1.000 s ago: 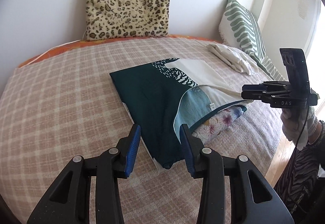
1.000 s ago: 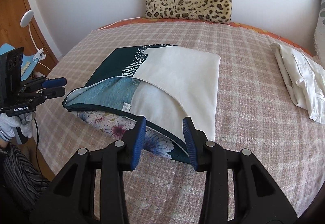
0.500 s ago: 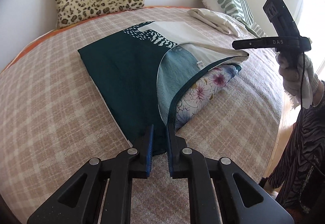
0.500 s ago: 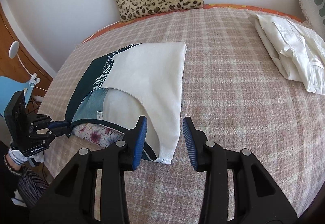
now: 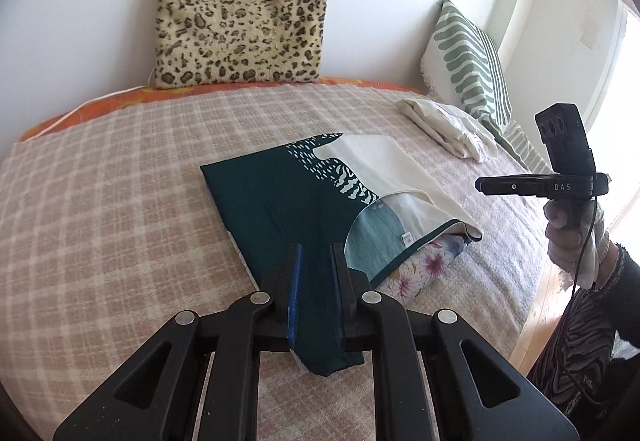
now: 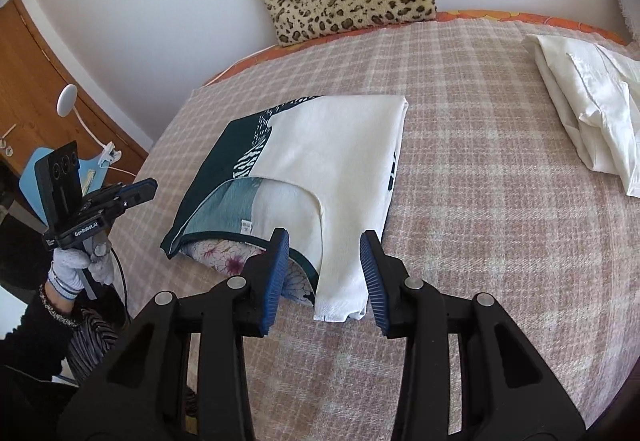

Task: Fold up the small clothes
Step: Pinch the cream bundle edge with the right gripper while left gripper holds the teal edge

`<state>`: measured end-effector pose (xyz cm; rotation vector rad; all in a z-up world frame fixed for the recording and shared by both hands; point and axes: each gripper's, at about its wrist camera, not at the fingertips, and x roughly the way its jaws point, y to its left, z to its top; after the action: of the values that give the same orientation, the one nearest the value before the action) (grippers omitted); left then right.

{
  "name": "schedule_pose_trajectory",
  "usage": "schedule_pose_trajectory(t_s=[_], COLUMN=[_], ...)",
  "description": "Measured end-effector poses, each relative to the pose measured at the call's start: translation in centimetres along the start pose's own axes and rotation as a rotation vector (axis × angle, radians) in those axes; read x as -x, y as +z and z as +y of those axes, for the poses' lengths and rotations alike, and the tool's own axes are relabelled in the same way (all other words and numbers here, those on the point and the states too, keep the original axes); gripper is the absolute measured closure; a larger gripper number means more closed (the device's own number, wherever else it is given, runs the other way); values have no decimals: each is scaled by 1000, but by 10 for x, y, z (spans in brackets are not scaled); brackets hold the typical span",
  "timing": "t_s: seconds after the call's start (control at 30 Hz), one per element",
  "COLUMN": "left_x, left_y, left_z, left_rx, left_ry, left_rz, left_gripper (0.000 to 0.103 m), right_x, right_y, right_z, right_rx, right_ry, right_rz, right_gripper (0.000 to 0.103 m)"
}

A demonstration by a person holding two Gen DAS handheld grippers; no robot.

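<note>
Checked pink-and-cream bedcover (image 5: 120, 201) fills both my views, a woven, slightly fuzzy surface with a leopard-print cushion (image 5: 240, 13) propped at the white wall behind it. Mid-bed lies the garment (image 5: 288, 201) I am folding: thin, limp cloth, dark teal on one side, cream on the other, with a pale blue inner patch and a floral layer peeking out underneath; its long axis runs away from me toward the wall. My left gripper (image 5: 316, 293) has just been closing and now has the near teal corner pinched between its pads, the cloth draping out below them. My right gripper (image 6: 324, 277) stands half open with the near cream corner (image 6: 340, 301) lying between its pads, unpressed as far as I can judge. So each hand is at its own near corner, and the far edge lies straight ahead of both, which I judge suits carrying the near edge forward once the right side bites. A second, already folded white garment (image 6: 592, 113) rests well apart to the right, near a green-striped pillow (image 5: 468, 69).
</note>
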<state>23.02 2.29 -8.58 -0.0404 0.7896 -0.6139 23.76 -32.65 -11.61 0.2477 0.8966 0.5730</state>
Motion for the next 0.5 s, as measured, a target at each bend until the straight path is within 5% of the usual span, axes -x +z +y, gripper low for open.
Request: schedule_pose_trajectory(t_s=[0.17,0.5], left_x=[-29,-71], left_y=[4,-6], left_z=[-10,-25], left_rx=[-8,-57], left_ry=[-13,-32], left_rz=[47,162], left_gripper=[91,91], right_x=[-24,-98], right_y=[35,78], right_z=[-41,-108], right_rx=[-172,-402], right_ry=[7,185], right_rz=[-45,-20], right_gripper=[64,64])
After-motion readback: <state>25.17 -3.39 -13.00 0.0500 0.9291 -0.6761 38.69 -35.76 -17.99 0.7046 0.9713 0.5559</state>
